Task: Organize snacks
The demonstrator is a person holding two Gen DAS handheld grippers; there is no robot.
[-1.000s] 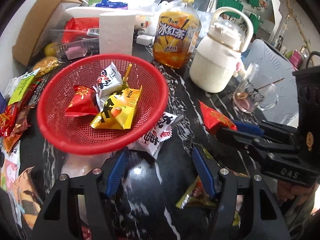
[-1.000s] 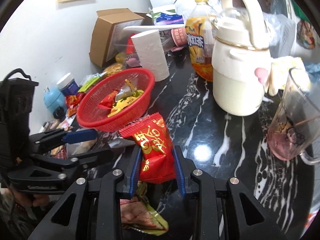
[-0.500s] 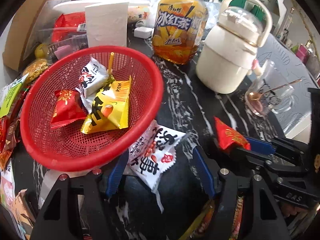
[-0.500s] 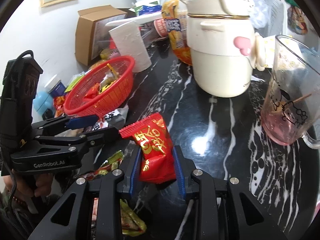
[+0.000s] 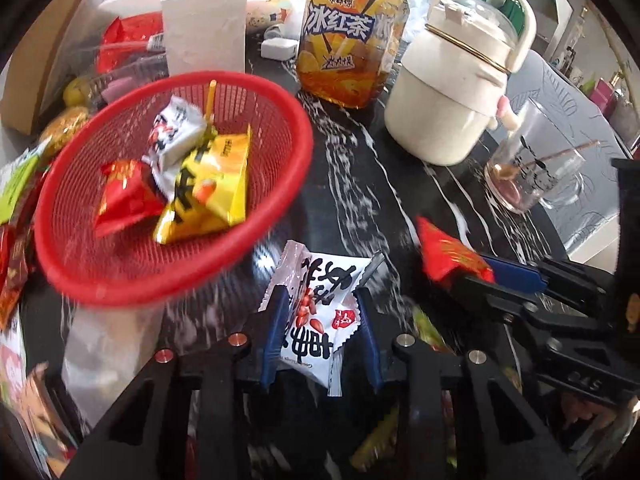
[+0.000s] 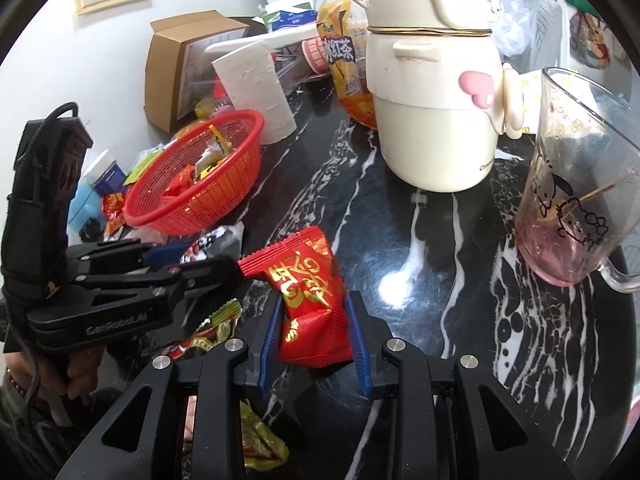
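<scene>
My left gripper (image 5: pixel 322 316) is shut on a white peanut snack packet (image 5: pixel 316 312) just right of the red basket (image 5: pixel 276 208), low over the black marble table. The basket holds a yellow packet (image 5: pixel 208 192), a red packet (image 5: pixel 126 196) and a white packet (image 5: pixel 174 132). My right gripper (image 6: pixel 314 334) is shut on a red snack packet (image 6: pixel 310 300) and holds it above the table; it also shows in the left wrist view (image 5: pixel 448 254). The basket (image 6: pixel 224 184) lies to the left in the right wrist view, beyond the left gripper (image 6: pixel 188 260).
An iced tea bottle (image 5: pixel 348 44), a paper roll (image 5: pixel 204 32), a cream kettle (image 5: pixel 452 96) and a glass mug (image 6: pixel 576 204) stand behind. Loose packets (image 6: pixel 216 328) lie under the grippers and left of the basket. A cardboard box (image 6: pixel 180 64) sits at the back left.
My left gripper moved forward to the white peanut packet beside the basket and closed on it. My right gripper kept the red packet and shifted slightly forward.
</scene>
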